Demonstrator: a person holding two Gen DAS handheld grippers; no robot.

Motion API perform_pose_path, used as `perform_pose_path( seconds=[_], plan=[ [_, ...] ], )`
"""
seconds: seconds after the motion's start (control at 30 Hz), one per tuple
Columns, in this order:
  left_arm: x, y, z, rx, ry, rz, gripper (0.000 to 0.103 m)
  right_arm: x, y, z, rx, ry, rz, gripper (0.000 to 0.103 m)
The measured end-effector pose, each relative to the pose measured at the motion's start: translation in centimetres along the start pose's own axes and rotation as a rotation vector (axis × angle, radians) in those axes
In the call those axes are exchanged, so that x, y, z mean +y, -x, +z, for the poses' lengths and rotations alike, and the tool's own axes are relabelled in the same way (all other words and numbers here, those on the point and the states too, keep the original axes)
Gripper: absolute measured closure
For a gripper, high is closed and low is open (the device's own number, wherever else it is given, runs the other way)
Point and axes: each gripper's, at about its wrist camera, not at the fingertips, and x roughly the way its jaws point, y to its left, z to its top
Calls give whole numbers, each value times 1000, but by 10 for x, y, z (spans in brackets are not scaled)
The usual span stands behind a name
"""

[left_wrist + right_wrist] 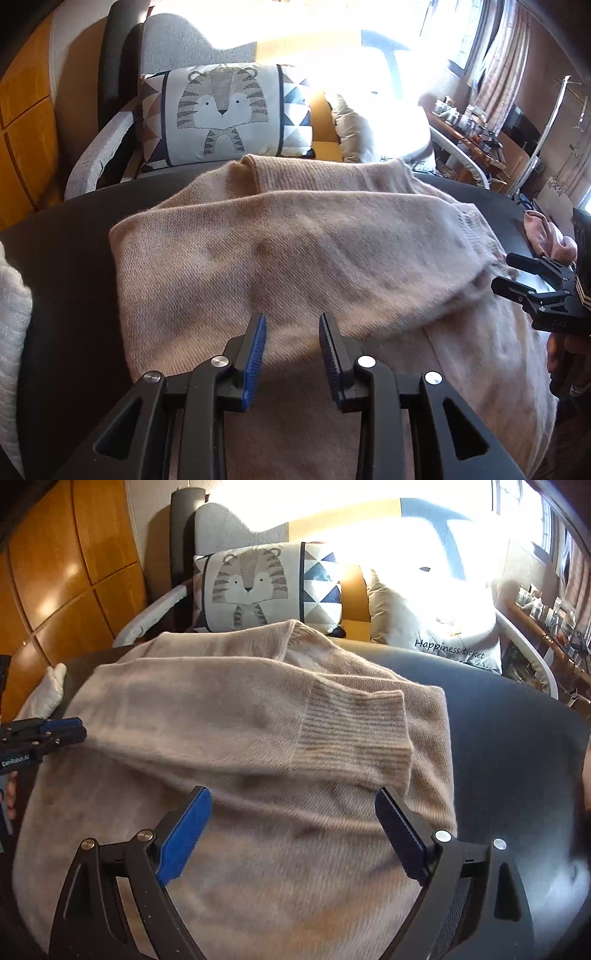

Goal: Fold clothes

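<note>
Ahead of the spread, empty right gripper (293, 805) we note the sweater (236, 775)'s folded sleeve (354, 734); we judge a careless grab drags it loose.

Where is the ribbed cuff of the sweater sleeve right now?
In the right wrist view the ribbed cuff lies folded across the beige sweater on its right side, on the dark table, just beyond the right gripper.

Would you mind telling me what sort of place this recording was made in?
Most likely a living room at home. A sofa with a tiger cushion stands behind the dark table, curtains hang by a bright window, and a beige sweater lies on the table for folding.
</note>
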Motion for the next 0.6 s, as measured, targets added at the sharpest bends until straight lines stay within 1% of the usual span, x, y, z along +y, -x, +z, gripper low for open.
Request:
perform_pose_path(
  seconds=[0.03,0.13,0.23,0.3,0.37,0.47,0.5,0.6],
  plan=[
    [-3,7,-7,2,-14,-16,72,3,4,-8,17,4,15,10],
    [-11,17,-31,41,-27,-40,72,11,13,-33,55,6,39,10],
    [-8,26,-55,56,-6,-20,72,14,21,-58,85,-1,60,10],
    [-2,32,-70,66,18,-12,72,10,20,-74,121,-29,66,11],
    [5,39,-81,70,35,-5,72,9,23,-86,110,-4,44,10],
    [14,46,-88,76,38,6,72,13,24,-93,95,84,18,10],
    [16,47,-89,77,30,12,72,11,24,-92,103,76,22,10],
    [21,50,-93,80,23,32,72,6,28,-90,131,39,-11,10]
  ],
)
